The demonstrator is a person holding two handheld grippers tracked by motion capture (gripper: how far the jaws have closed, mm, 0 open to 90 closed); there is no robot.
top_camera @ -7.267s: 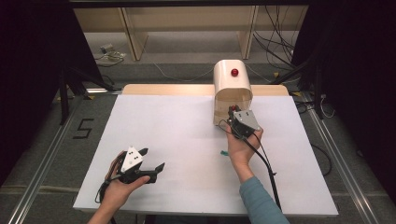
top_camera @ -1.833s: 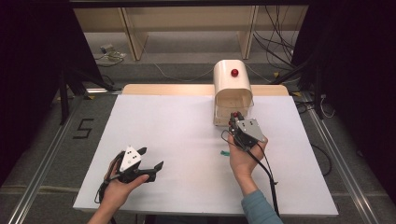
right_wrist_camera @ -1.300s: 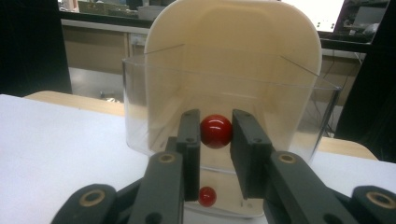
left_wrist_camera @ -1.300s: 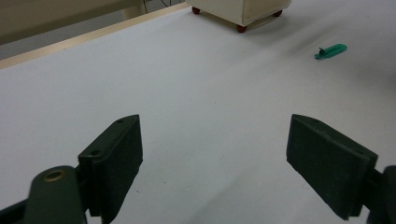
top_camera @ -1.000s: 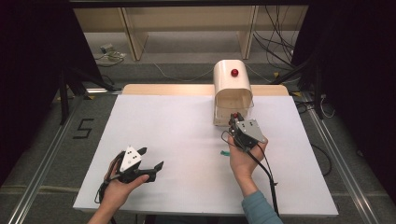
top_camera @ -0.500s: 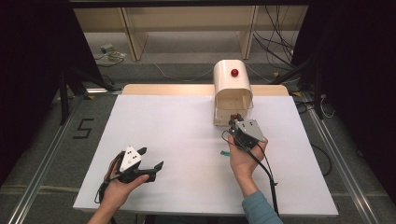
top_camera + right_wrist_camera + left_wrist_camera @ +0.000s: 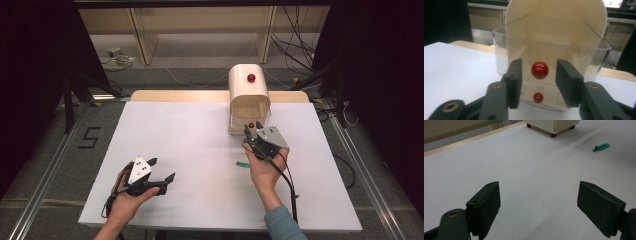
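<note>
Little has shifted since the earlier frames: both hands sit where they were, and the one change is at the right tool, whose jaws have just been opening off the red knob. At the left of the high view, the left tool (image 7: pixel 159 170) rests in the person's left hand (image 7: pixel 125 197) low on the white counter (image 7: pixel 190 135), its jaws spread wide with bare surface between them; the left gripper view confirms nothing between the pads (image 7: pixel 486 200). Near the middle, a small green piece (image 7: pixel 242 164) lies flat on the counter, just beside the right hand (image 7: pixel 265 170) and well apart from the left tool. Farther right, the right tool (image 7: pixel 252 128) points at the front of a cream box (image 7: pixel 248 85) with a rounded top, which stands at the far edge of the counter. A clear drawer (image 7: pixel 551 50) projects from the box toward the tool. In the right gripper view the drawer's red knob (image 7: pixel 539 70) sits between the two pads (image 7: pixel 515 77) with a visible gap on each side, so the jaws stand part open around it and grip nothing. A smaller red knob (image 7: pixel 538 97) shows lower on the box front, beneath the drawer.
</note>
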